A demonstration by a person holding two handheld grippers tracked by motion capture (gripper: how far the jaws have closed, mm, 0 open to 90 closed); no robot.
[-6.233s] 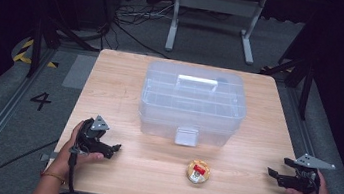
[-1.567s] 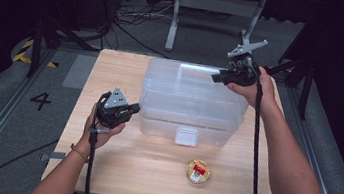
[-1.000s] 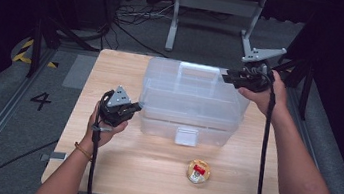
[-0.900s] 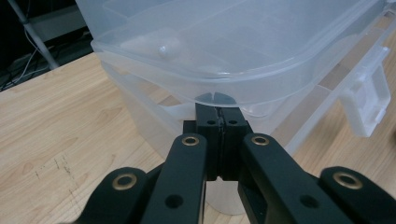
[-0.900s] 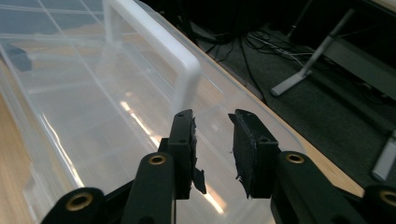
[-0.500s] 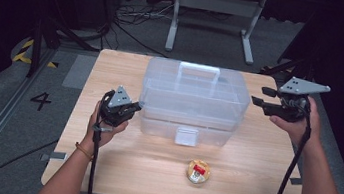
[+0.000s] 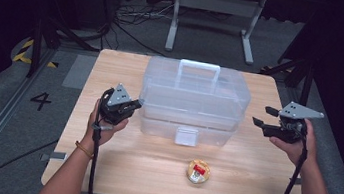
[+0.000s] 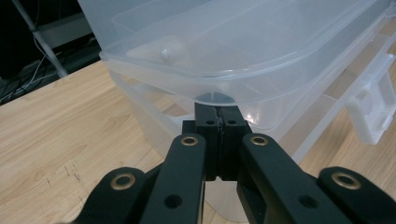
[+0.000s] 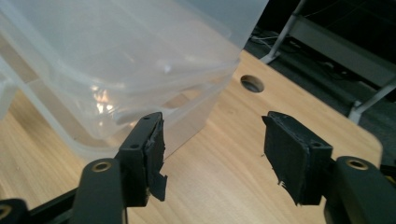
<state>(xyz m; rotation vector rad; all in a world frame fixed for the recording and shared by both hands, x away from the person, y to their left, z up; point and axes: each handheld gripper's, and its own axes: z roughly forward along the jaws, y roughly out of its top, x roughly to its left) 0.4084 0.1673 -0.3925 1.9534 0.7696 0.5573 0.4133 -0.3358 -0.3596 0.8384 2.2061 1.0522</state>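
1. Storage box [image 7: 194, 100], a clear plastic one with a white handle [image 7: 199, 69] on its lid and a white latch [image 7: 186, 136] on its front wall, stands at the middle of the table [image 7: 249, 183], towards the far edge, its long axis running left to right.
2. My left gripper [image 7: 133, 105] sits at the box's left end with its jaws pressed together; in the left gripper view the tips [image 8: 218, 122] are tucked just under the lid's rim. I can't tell whether they pinch any plastic.
3. My right gripper [image 7: 263, 118] hangs near the table's right edge, jaws wide apart, pointing left at the box's right end but clear of it. In the right gripper view [image 9: 215, 149] the box corner lies ahead and to the left of the jaws.
4. The left is the nearer one, already touching; the right has to travel leftwards to meet the rim.
5. Half a second ago the right gripper was higher and farther back; it has dropped towards the right end, while the left has stayed put.
6. A small round tin [image 7: 198, 171] lies near the front edge, well apart.
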